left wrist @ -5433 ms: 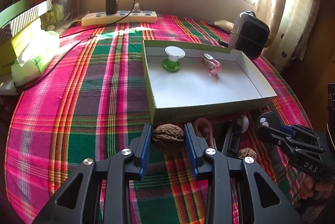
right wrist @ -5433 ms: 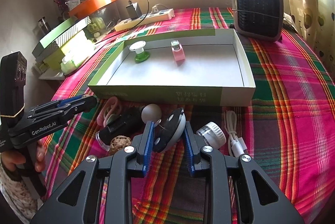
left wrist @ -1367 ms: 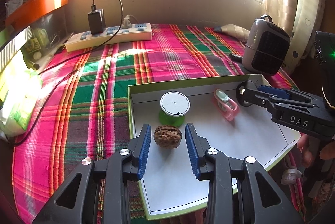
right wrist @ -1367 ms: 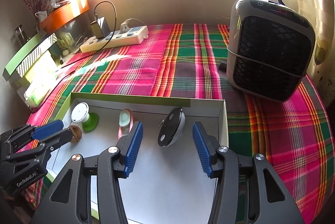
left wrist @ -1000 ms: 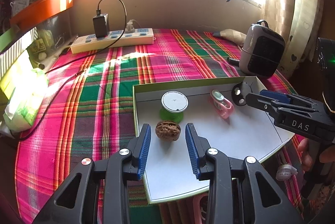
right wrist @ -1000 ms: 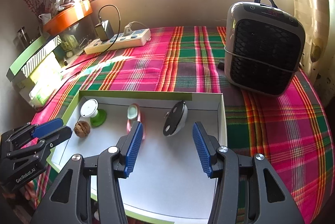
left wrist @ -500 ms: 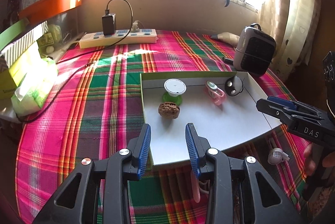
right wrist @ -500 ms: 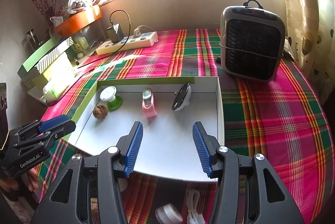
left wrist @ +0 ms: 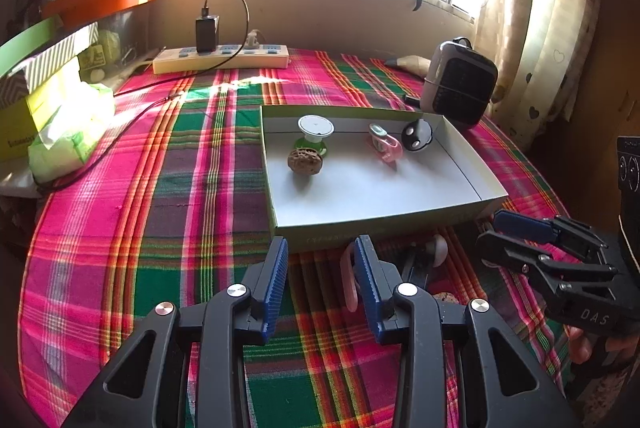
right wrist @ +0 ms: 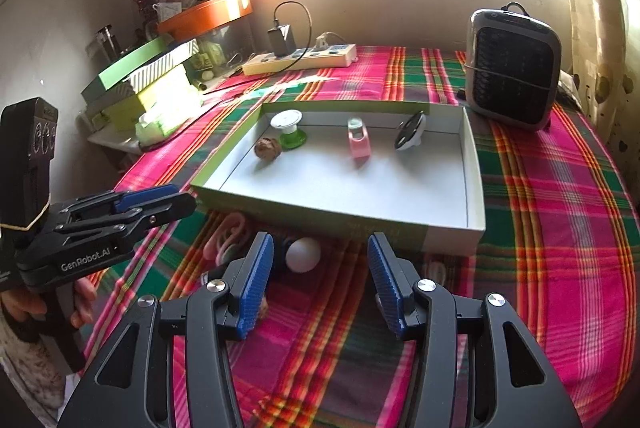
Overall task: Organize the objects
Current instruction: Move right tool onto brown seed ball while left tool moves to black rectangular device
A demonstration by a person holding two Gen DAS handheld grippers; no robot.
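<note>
Closest to me, both grippers hang over the plaid tablecloth on the near side of the box, each tilted down toward the cloth. The left gripper has its jaws apart with nothing between them; the right gripper is likewise spread and empty. A hand wraps the left tool's handle at the edge of the right-hand view.

Just past the fingertips lie the leftovers: a pink loop-shaped clip beside the left gripper's right finger, a white ball just beyond the right gripper's left finger, and a dark item next to it that I cannot identify. The sensible move, I reckon, is to pick one piece each, centre it squarely between the blue pads before squeezing, and keep the two tools from crowding each other, since the pieces lie close together. The ball may roll if nudged from one side.

Farther back, the shallow box already holds a walnut, a green-based white spool, a pink clip and a black-and-white disc, spaced along its far wall. Beyond it stand a small heater and a power strip.
</note>
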